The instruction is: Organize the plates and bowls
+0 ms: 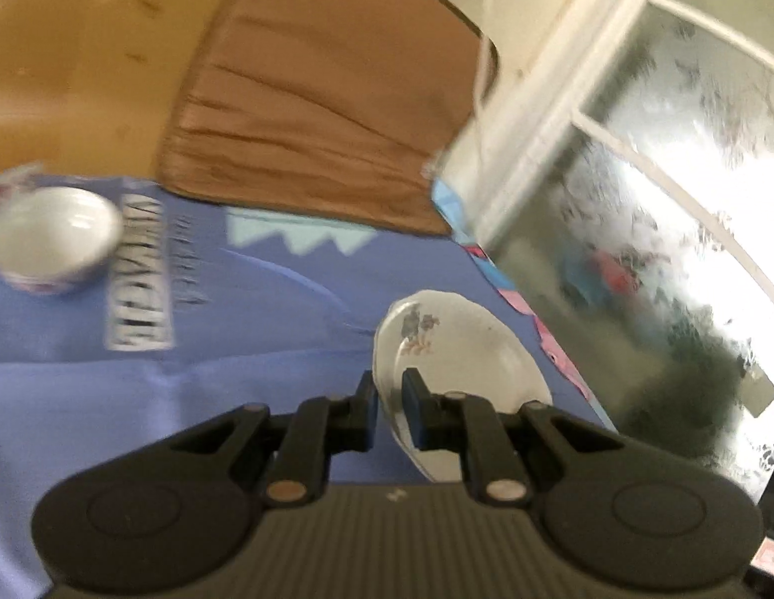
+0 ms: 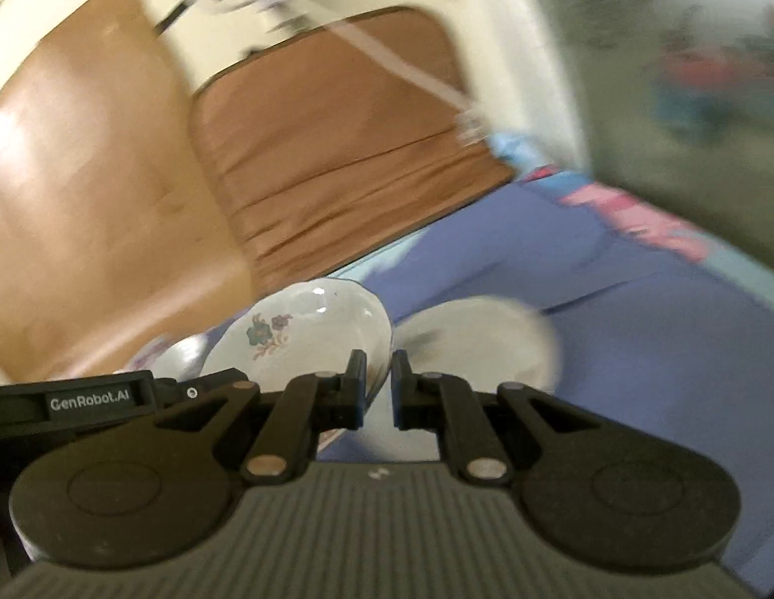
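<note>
Two floral plates are in the air, one per hand, over the blue cloth (image 1: 267,309) spread below the brown cushion (image 1: 312,115). Left tongs (image 1: 389,402) pinch the rim of a plate (image 1: 461,344) standing on edge, face turned right. Right tongs (image 2: 378,384) pinch a second plate (image 2: 307,339), tilted with its face to the left; behind it lies a blurred white dish (image 2: 481,344). A bowl (image 1: 52,239) sits near the cloth's far-left edge, well apart, nearer the left hand.
</note>
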The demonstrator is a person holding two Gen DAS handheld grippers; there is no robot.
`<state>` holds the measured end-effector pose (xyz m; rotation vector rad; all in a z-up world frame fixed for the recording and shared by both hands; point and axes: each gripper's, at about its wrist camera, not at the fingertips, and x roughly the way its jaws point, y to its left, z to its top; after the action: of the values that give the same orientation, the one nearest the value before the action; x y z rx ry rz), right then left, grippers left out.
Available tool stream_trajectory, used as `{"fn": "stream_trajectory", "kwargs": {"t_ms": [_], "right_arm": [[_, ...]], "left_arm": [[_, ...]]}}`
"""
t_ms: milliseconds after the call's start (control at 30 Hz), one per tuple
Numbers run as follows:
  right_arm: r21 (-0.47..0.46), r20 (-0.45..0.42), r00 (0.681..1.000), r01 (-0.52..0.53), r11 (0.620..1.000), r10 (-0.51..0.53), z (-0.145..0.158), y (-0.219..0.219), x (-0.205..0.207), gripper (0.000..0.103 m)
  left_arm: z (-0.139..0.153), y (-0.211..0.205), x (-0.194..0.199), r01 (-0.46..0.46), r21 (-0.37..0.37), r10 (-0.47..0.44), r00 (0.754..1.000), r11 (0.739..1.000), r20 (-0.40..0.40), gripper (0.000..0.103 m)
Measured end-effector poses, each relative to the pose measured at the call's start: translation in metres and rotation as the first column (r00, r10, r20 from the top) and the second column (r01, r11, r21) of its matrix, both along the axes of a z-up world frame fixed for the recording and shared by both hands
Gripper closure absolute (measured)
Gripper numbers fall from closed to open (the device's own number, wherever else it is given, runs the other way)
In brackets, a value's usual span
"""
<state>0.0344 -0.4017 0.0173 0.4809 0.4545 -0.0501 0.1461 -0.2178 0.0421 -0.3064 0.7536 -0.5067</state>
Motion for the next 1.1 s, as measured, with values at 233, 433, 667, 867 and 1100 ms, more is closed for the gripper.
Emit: {"fn": "stream_trajectory", "kwargs": {"t_ms": [233, 433, 667, 867, 1100], "right_arm": [[0.007, -0.018, 0.998, 0.053, 0.999, -0.052, -0.014, -0.027, 0.002, 0.090], [-0.100, 0.047, 0.990, 0.137, 0.986, -0.133, -0.007, -0.013, -0.009, 0.067], [-0.080, 0.125, 0.985, 0.133, 0.988, -0.122, 0.011, -0.004, -0.014, 0.067], [-0.052, 0.101, 0.991, -0.085, 0.995, 0.090, 0.020, 0.052, 0.012, 0.067], [-0.029, 0.007, 0.935, -0.354, 0.935, 0.354, 0.017, 0.151, 0.048, 0.068]], "left_arm": [[-0.013, -0.036, 0.002, 0.010, 0.079, -0.012, 1.000, 0.997, 0.017, 0.087], [-0.002, -0.034, -0.013, 0.000, 0.145, -0.012, 0.997, 0.989, 0.081, 0.075], [0.028, 0.041, -0.037, -0.081, 0.073, 0.066, 0.981, 0.994, 0.183, 0.073], [0.025, 0.153, -0.056, -0.299, 0.134, 0.258, 0.931, 0.945, 0.257, 0.073], [-0.001, 0.303, -0.077, -0.623, 0.180, 0.577, 0.778, 0.761, 0.250, 0.073]]}}
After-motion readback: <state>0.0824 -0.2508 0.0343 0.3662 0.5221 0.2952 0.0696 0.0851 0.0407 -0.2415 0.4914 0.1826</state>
